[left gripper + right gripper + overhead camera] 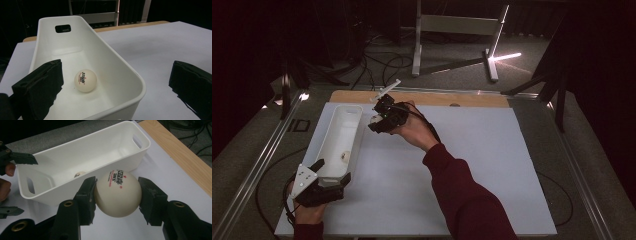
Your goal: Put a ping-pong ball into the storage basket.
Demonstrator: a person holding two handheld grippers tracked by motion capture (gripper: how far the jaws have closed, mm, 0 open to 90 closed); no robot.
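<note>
White table-tennis ball (117, 193) sits clamped between the fingers (87, 195) of the right gripper (379, 119), held just beside the long white plastic bin (337, 142) on the table (472, 165). The left gripper (329, 175) straddles the bin's near end, fingers (40, 87) apart, a second ball (85, 80) lying inside.

The desk (472, 165) is lit softly from above in the high view, while the room around it is left nearly black. A hard streak of glare (504, 56) is seen on the floor at the top right. That view is slightly soft and grainy. In the right gripper view, the ball (117, 193) is rendered sharp, with a faint shadow cast beneath it. In the left gripper view, the white bin (82, 57) is evenly lit, and the near black tongs (112, 85) are blurred and underexposed.
</note>
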